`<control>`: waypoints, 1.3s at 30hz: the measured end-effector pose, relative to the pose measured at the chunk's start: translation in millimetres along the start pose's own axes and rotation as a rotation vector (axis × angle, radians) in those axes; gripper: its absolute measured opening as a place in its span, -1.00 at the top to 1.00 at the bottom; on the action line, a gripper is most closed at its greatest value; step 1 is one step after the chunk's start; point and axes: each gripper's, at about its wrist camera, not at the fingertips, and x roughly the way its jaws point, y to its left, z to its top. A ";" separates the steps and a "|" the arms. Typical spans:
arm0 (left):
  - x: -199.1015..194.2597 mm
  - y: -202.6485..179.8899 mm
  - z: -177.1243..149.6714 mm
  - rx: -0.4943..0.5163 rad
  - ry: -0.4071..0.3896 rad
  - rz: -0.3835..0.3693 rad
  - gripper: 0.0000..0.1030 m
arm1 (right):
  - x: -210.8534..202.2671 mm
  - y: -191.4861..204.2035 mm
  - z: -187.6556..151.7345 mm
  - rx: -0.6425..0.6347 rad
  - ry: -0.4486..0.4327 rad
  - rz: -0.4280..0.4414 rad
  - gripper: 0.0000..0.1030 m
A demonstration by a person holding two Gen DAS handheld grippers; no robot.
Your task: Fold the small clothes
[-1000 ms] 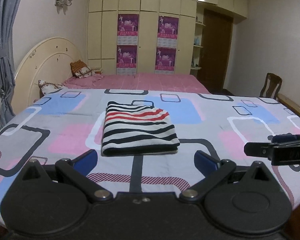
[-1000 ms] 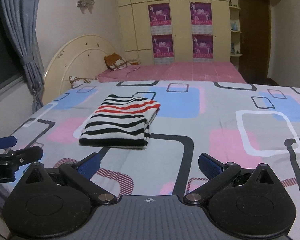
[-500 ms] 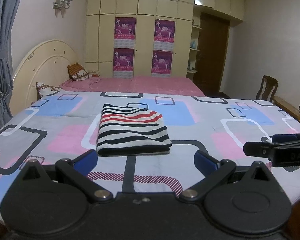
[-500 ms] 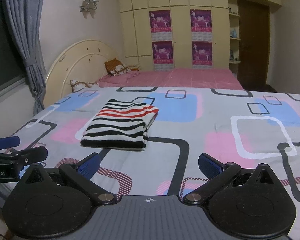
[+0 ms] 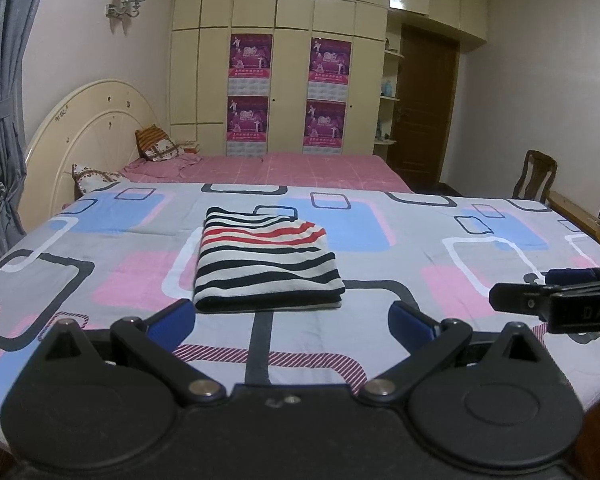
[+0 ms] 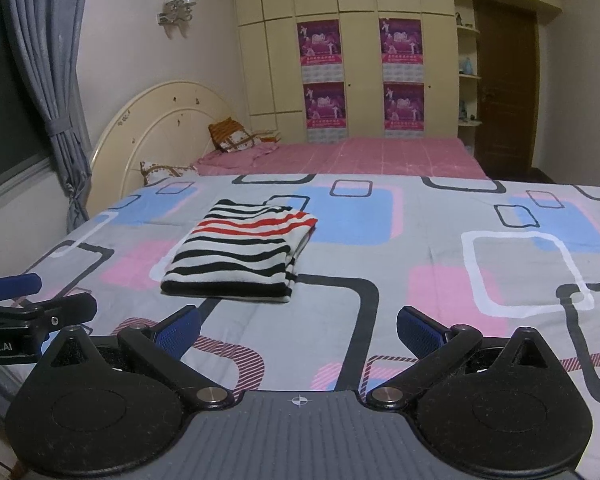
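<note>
A striped garment (image 5: 266, 264), black, white and red, lies folded into a neat rectangle on the patterned bed sheet (image 5: 440, 256). It also shows in the right wrist view (image 6: 242, 254). My left gripper (image 5: 292, 320) is open and empty, held just short of the garment's near edge. My right gripper (image 6: 298, 330) is open and empty, nearer than the garment and to its right. Each gripper shows at the edge of the other's view: the right one (image 5: 556, 298), the left one (image 6: 32, 300).
A cream headboard (image 5: 84, 136) and pillows (image 5: 156, 146) stand at the far left, with a pink sheet (image 5: 300, 168) behind. Wardrobes with posters (image 5: 290, 96), a brown door (image 5: 424, 104) and a wooden chair (image 5: 534, 174) are at the back. Grey curtains (image 6: 48, 80) hang left.
Both grippers have drawn back and tilted up slightly, so the garment sits a little farther off and lower in view. Both stay open. The garment has not moved.
</note>
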 end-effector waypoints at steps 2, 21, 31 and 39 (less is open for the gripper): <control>-0.2 0.5 -0.1 0.001 0.000 0.000 -1.00 | 0.7 0.0 0.5 0.000 -0.002 0.001 -1.00; 2.2 1.9 -0.6 0.003 -0.002 -0.005 -1.00 | 2.9 -3.6 3.3 -0.002 -0.003 -0.005 -1.00; 4.2 1.8 0.4 0.010 -0.005 -0.010 -1.00 | 2.6 -3.9 3.8 -0.006 -0.002 -0.011 -1.00; 4.4 2.1 0.5 0.010 -0.005 -0.009 -1.00 | 5.1 -4.1 4.8 -0.012 0.002 -0.010 -1.00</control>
